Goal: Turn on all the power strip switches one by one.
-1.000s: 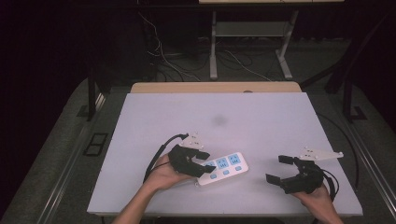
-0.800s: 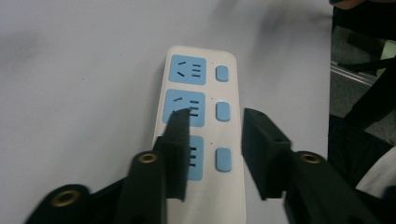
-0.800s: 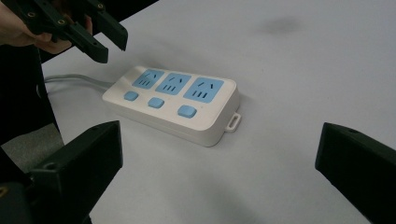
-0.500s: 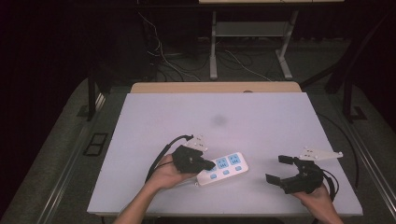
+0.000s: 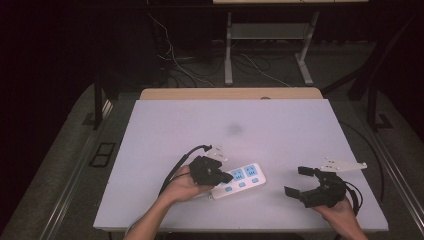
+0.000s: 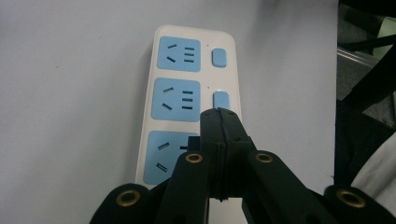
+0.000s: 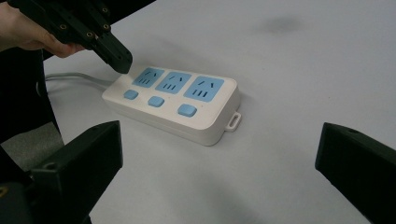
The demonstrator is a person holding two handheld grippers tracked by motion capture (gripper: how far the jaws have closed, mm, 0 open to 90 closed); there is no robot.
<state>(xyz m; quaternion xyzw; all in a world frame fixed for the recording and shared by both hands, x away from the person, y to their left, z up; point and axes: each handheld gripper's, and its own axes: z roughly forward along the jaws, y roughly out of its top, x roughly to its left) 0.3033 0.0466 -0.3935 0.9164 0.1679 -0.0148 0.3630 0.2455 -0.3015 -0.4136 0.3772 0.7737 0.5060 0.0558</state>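
- Since the earlier high-view frame: left tongs (image 5: 226,177) shifted slightly toward the power strip (image 5: 239,180), jaws just been closing; now pressed together, nothing between them.
- Right tongs (image 5: 296,181) unchanged in place, near the right front corner of the desk (image 5: 280,120).
- Power strip: white, three blue sockets and three blue switches, lying flat on the desk toward the front edge, between the two tongs, angled a little.
- Left gripper view: closed tip of left tongs (image 6: 219,122) over the strip (image 6: 187,93), right at the near blue socket (image 6: 166,156) and just below the middle switch (image 6: 221,100). Contact with the surface: cannot tell for certain.
- Far switch (image 6: 218,58) and far socket (image 6: 180,54) uncovered.
- Right gripper view: left tongs' tip (image 7: 119,58) down at the left end of the strip (image 7: 187,109), beside the first socket (image 7: 147,76) and above the first switch (image 7: 131,94).
- Grey cable (image 7: 74,78) leaving the strip's left end, running along the desk.
- Small hanging tab (image 7: 234,120) at the strip's right end.
- Right tongs (image 7: 219,158): jaws wide apart, holding nothing, strip ahead of them and well clear.
- Faint dark smudge (image 5: 234,129) on the desk behind the strip.
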